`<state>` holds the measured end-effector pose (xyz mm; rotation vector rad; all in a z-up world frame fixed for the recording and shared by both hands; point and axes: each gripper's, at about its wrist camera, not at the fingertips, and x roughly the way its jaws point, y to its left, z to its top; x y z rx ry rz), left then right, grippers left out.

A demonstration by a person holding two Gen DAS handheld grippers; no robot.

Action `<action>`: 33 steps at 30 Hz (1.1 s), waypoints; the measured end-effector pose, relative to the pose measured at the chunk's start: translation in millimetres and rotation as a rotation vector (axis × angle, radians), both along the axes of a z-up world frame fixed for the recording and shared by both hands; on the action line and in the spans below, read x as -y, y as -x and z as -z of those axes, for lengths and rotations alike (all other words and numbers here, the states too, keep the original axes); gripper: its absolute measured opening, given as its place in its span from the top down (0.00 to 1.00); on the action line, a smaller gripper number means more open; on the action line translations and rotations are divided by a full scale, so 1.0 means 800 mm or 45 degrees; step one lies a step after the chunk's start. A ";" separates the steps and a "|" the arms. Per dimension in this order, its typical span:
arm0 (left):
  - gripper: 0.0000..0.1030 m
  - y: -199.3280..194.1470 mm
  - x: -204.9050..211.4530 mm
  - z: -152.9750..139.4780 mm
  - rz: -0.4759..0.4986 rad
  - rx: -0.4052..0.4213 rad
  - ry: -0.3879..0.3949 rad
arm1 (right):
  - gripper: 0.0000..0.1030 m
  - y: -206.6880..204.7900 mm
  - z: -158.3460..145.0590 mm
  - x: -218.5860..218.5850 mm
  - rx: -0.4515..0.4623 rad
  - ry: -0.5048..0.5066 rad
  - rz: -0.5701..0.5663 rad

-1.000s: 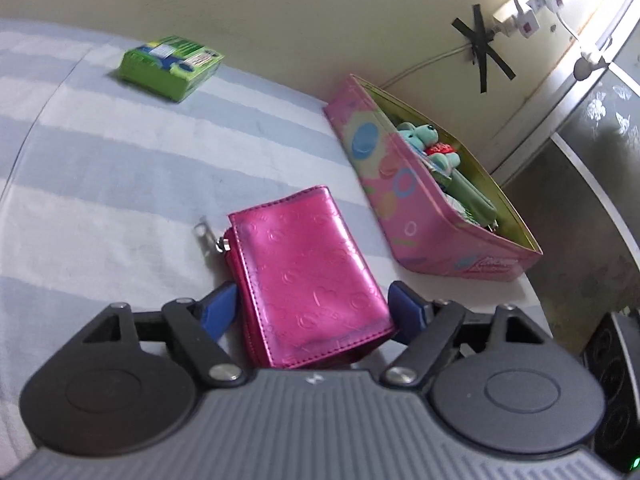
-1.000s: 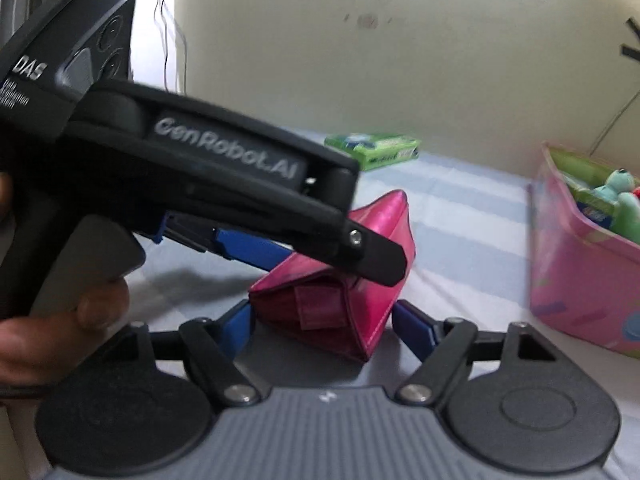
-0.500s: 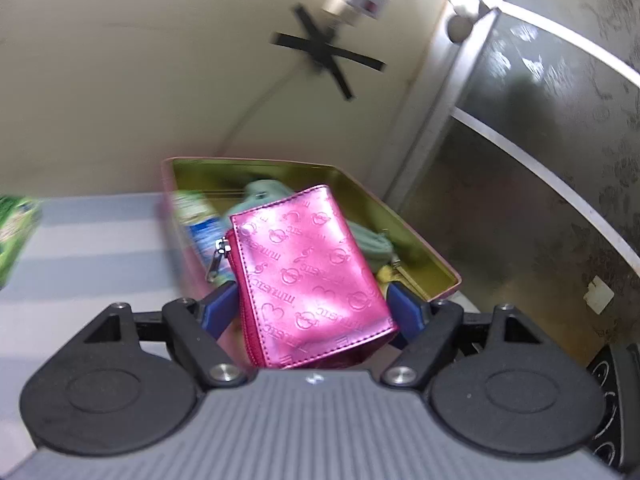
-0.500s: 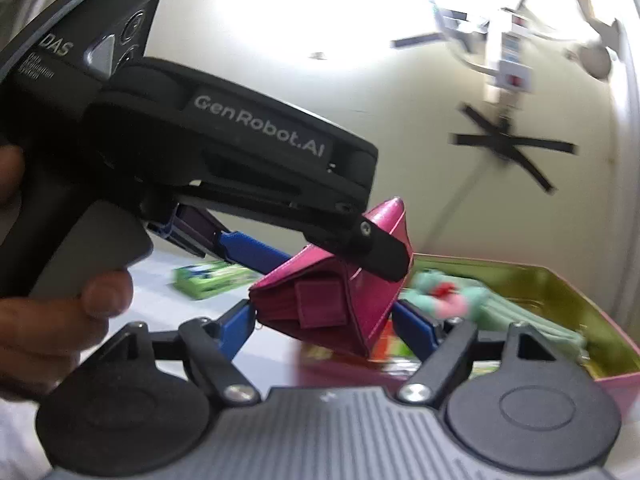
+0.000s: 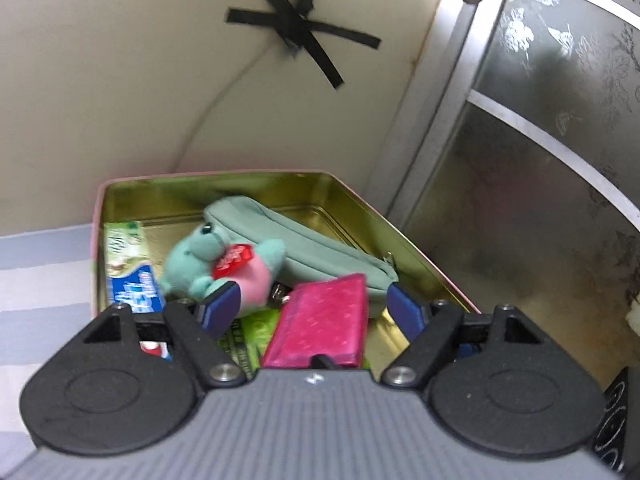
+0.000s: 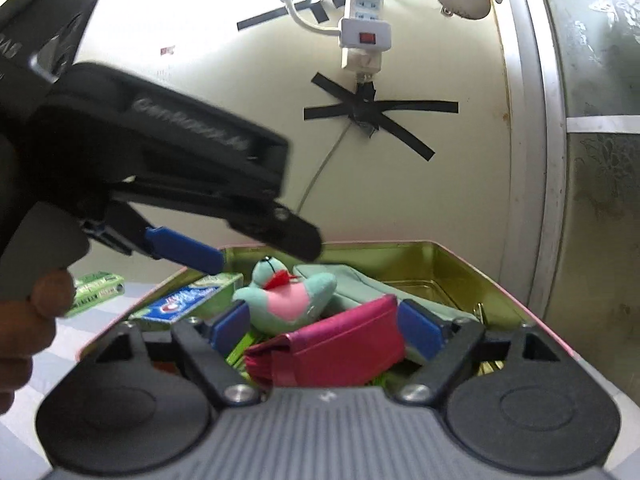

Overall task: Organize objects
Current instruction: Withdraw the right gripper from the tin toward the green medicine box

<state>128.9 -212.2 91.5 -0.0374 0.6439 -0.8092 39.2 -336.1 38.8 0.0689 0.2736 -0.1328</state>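
Striped bed (image 5: 40, 280): tin (image 5: 248, 176), green pack (image 6: 96, 286)

We see blown-out glare on the wall (image 6: 192, 32) upper left, motion blur, and fisheye-bent edges.

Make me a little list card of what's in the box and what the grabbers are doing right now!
box: pink tin, gold inside, open top
inside it: teal plush toy, teal pouch, toothpaste box, pink wallet
wallet: lying in the tin, on top of the other things
left gripper: open, pads not touching the wallet
right gripper: jaws opening, wallet between them
outside the box: green packet on the striped cloth
wall: black tape cross, power strip
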 end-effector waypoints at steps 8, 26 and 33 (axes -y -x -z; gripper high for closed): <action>0.20 0.041 -0.066 -0.022 -0.209 0.155 -0.106 | 0.18 0.025 -0.006 -0.006 0.025 -0.057 0.034; 0.20 0.048 -0.217 0.038 -0.588 0.079 -0.318 | 0.18 0.069 -0.022 -0.099 0.110 -0.216 -0.227; 0.20 0.042 -0.257 0.053 -0.683 0.082 -0.361 | 0.18 0.061 -0.013 -0.158 0.045 -0.109 -0.375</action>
